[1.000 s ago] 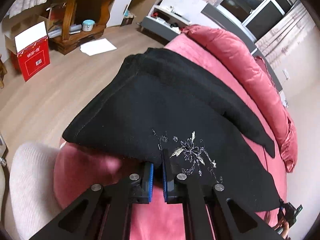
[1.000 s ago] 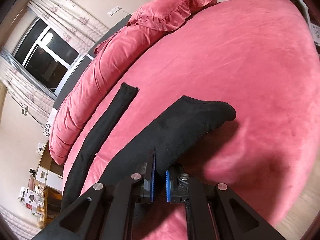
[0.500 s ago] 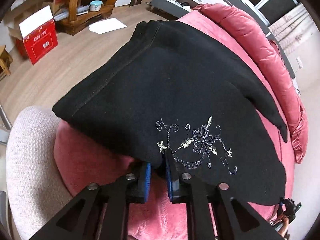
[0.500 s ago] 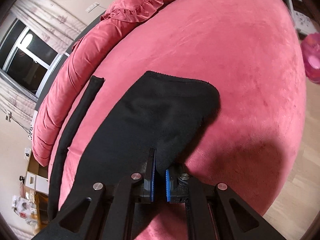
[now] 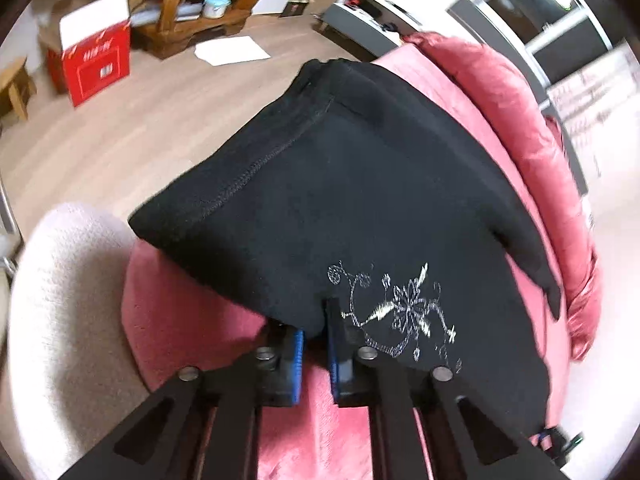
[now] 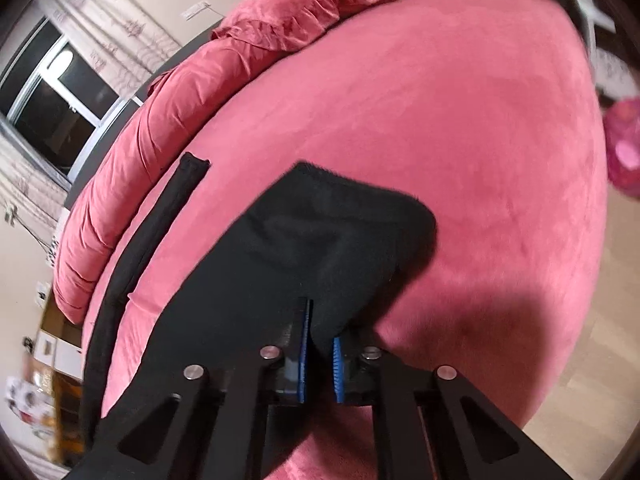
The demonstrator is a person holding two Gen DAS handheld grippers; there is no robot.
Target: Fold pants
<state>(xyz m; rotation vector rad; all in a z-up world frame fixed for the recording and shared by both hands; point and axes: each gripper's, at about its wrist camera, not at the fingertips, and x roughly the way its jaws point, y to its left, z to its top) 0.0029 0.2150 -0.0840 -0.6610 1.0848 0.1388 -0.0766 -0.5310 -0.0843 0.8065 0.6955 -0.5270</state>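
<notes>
In the left wrist view, the black pants [image 5: 360, 200] are seen gripped at the near edge by the left gripper [image 5: 316, 320], its fingers clenched on a pinch of cloth just beside the silver embroidery [image 5: 400, 312]; the jaws have just been opening a little and closing again, with cloth between them throughout. The garment is spread away from the fingers across the pink bed [image 5: 192, 320], its waist end reaching toward the floor [image 5: 100, 136], its long axis running off to the right. A pale cushion [image 5: 60, 320] is made out at the left, blurred. In the right wrist view, a leg end of the pants [image 6: 320, 240] is held in the right gripper [image 6: 320, 340], fingers clamped on a fold of it. The second leg [image 6: 160, 232] lies apart to the left, nearer the bedding roll [image 6: 160, 112]. The held leg would probably be carried toward that one. How much cloth sits under each grip is hidden by the fabric itself.
</notes>
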